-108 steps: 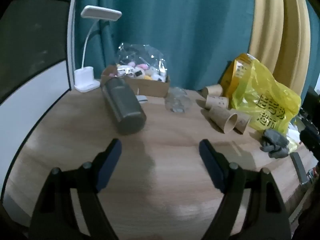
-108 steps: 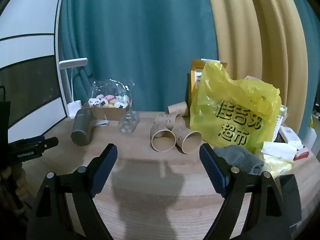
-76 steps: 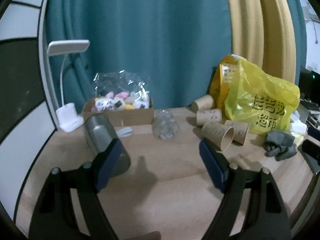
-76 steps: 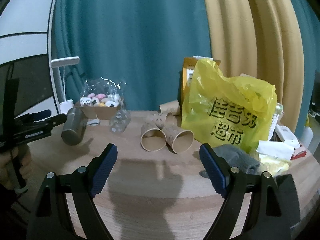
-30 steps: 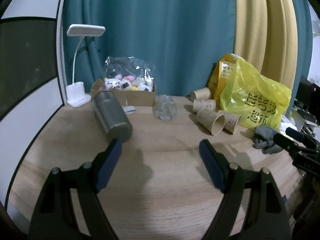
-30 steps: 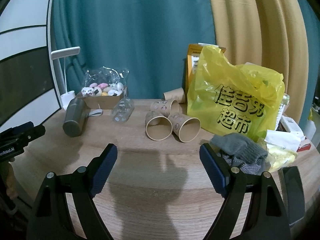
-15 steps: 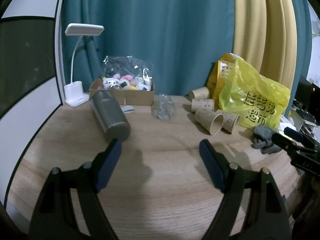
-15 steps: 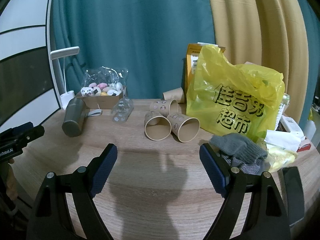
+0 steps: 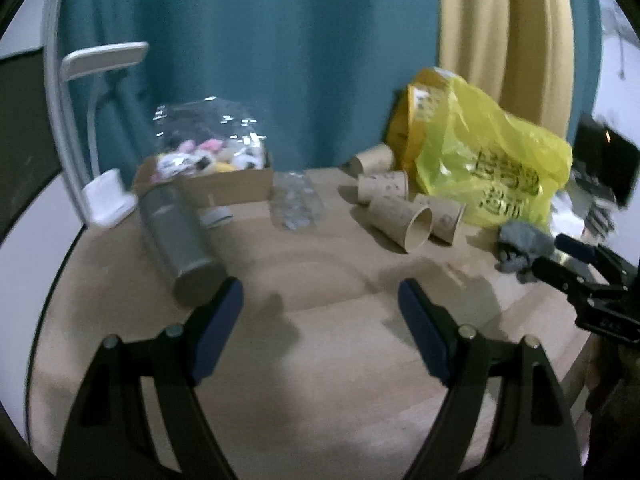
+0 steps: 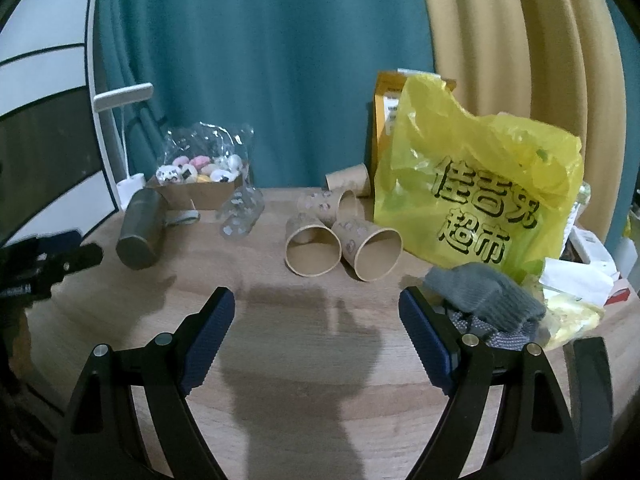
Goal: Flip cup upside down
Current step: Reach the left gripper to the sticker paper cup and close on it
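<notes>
Several brown paper cups lie on their sides on the wooden table [image 10: 304, 360]. In the right wrist view two of them face me with open mouths, one [image 10: 312, 246] on the left and one [image 10: 370, 248] on the right, with others behind. They also show in the left wrist view [image 9: 402, 220]. A grey metal tumbler [image 9: 176, 236] lies on its side to the left. My left gripper [image 9: 320, 312] is open and empty above bare table. My right gripper [image 10: 316, 312] is open and empty, short of the cups.
A yellow plastic bag [image 10: 476, 196] stands at the right with grey gloves [image 10: 484, 296] in front of it. A clear plastic bottle [image 10: 240, 216] lies left of the cups. A cardboard box of small toys [image 10: 196, 184] and a white desk lamp [image 9: 104, 128] stand at the back left.
The left wrist view has swung closer to the table and tumbler and is blurred by motion. The right gripper has barely moved. Both stay open.
</notes>
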`<state>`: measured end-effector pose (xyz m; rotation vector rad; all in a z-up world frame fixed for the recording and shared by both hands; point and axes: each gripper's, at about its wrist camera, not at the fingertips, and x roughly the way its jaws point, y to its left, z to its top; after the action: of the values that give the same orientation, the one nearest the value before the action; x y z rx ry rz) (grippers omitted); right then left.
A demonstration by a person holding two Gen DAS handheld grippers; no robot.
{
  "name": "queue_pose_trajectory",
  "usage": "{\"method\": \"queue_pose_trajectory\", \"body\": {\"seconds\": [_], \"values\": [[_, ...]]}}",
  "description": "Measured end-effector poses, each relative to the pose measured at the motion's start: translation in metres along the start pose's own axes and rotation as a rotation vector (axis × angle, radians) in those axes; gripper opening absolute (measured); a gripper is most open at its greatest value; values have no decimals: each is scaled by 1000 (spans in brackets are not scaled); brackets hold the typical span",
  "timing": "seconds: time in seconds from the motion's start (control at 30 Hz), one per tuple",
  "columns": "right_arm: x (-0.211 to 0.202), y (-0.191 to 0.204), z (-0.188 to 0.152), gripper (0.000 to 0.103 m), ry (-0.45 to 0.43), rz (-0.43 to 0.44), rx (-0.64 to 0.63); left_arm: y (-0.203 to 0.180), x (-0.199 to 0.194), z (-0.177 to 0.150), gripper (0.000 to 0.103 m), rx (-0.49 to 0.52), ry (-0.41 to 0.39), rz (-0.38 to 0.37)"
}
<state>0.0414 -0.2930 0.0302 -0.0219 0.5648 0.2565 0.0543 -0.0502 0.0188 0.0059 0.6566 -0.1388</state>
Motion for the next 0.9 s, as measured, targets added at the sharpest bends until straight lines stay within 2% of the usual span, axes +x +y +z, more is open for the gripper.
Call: {"method": "queue_pose_trajectory", "body": {"seconds": [0.27, 0.43, 0.63, 0.77, 0.9], "values": [[36, -24, 8, 87, 73, -6, 4, -17, 74, 75, 81, 214, 122, -106], [57, -41, 18, 87, 108, -13, 15, -39, 145, 118, 81, 449, 234, -138], [78, -56, 30, 87, 156, -1, 36, -67, 216, 148, 81, 725, 333, -164], [91, -65, 37, 87, 180, -20, 41, -75, 258, 162, 81, 827, 402, -216], [104, -78, 41, 87, 189, -44, 62, -83, 295, 161, 81, 957, 483, -281]]}}
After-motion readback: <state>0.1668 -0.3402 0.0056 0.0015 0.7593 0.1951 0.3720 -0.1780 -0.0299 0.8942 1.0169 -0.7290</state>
